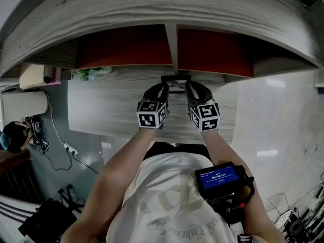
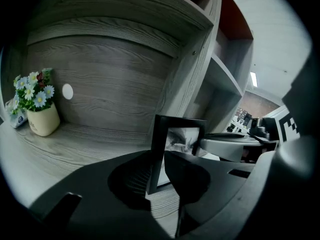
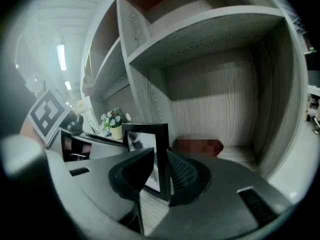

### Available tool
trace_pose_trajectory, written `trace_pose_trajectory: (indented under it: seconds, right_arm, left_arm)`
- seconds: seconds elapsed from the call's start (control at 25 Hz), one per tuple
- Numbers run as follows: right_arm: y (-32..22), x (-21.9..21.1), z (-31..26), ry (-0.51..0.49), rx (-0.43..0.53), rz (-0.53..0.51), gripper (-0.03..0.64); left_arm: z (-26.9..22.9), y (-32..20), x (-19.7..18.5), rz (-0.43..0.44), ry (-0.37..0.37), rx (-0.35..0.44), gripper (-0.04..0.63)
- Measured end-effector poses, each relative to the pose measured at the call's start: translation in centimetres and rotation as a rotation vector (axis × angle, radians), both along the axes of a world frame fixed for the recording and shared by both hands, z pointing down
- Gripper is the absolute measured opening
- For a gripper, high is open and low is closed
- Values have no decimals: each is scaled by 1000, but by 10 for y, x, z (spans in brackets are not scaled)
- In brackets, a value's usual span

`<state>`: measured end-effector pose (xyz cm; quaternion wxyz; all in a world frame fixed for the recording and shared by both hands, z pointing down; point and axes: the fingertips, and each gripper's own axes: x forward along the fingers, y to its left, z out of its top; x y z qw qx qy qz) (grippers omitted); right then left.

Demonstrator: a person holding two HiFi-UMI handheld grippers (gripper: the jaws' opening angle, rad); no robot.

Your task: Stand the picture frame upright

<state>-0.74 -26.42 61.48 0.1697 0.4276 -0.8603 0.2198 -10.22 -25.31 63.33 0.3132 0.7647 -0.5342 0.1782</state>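
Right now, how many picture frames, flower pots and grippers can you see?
picture frame: 1
flower pot: 1
gripper: 2, the left gripper and the right gripper
Total: 4

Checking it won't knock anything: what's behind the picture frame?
Behind the picture frame rise the grey wood divider and back panel. The flower pot stands off to the side. The frame itself hides its own back and the spot right behind it.
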Motion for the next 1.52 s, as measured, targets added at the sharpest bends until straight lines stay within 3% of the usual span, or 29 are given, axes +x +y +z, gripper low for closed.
trace_pose_trajectory:
  seconds: [1.52]
  right_arm:
    - [-16, -1, 11, -18, -53, -9, 103]
  left_arm:
    - [11, -22, -2, 6, -2, -30, 87]
